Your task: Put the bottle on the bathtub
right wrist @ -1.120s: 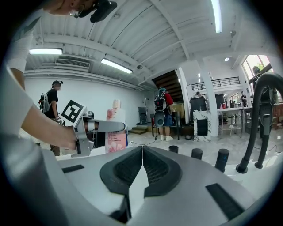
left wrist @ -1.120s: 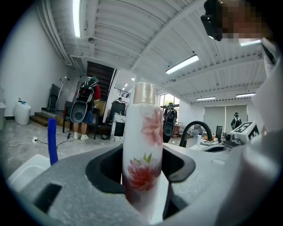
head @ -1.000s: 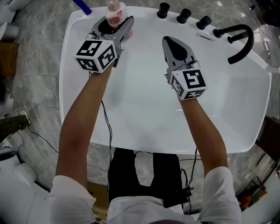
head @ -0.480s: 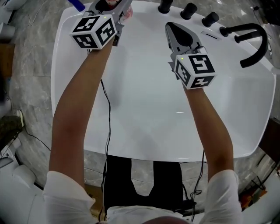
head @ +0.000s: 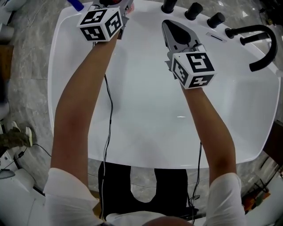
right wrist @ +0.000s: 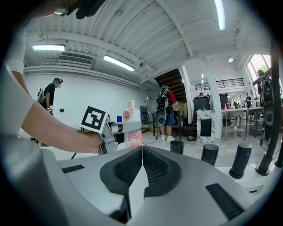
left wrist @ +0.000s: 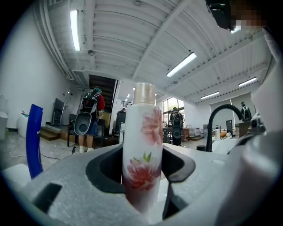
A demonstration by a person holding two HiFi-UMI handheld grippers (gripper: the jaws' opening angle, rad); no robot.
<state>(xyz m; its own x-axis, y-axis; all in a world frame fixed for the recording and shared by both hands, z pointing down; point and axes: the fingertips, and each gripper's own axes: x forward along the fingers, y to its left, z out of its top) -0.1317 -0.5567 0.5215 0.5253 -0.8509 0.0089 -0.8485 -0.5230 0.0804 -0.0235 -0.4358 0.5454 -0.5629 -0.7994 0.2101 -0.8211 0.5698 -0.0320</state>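
While the left tool (left wrist: 141, 174) clamps the floral bottle (left wrist: 142, 132) low, upper left of the head view by the bathtub (head: 59, 75) rim, the right tool (right wrist: 142, 150) sits closed and empty. The bottle is probably light, rigid and slick; gripping mid-body suits it.

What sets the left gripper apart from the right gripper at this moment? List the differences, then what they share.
The left gripper is shut on the floral bottle, which stands upright between its jaws; the right gripper has its jaws closed together on nothing. In the head view the left gripper reaches further, to the bathtub's far-left corner, while the right gripper is over the basin near the black knobs. Both point away from the person.
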